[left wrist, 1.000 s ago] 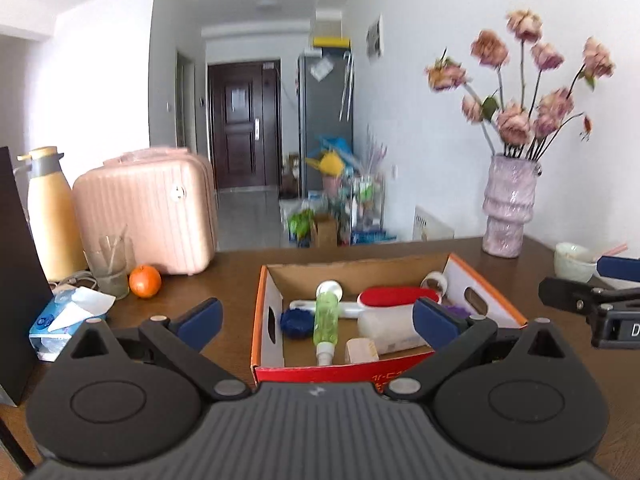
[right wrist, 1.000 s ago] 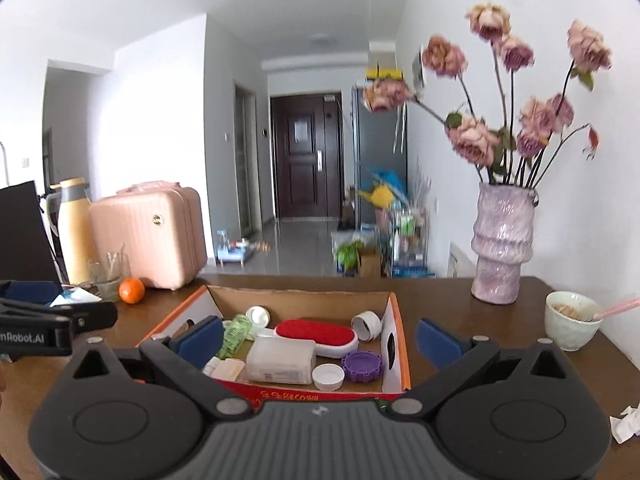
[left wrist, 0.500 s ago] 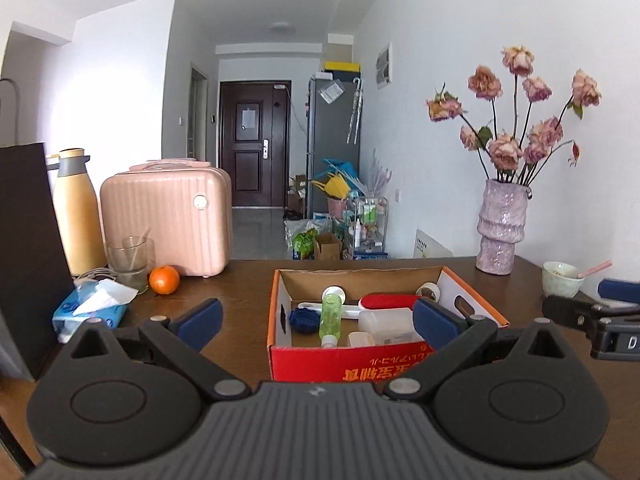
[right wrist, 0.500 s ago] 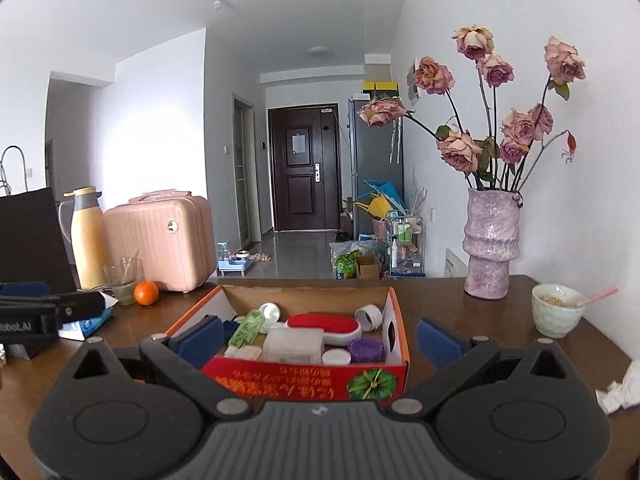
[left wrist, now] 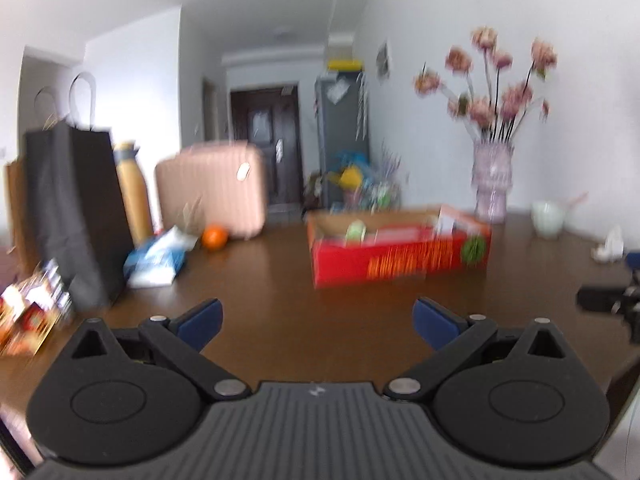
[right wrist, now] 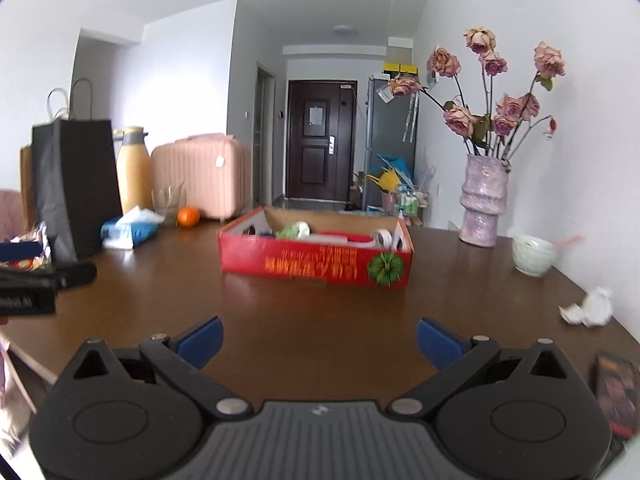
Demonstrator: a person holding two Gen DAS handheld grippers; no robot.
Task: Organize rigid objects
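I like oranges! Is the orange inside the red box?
No, the orange sits on the table beside the pink suitcase, well to the left of the red box.

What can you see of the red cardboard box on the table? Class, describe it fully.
The red cardboard box is a shallow open tray with brown inner walls, orange print that looks upside down and a green round emblem on its front. It sits flat on the brown table, holding several small items, including a green bottle and a tape roll. Neither gripper touches it.
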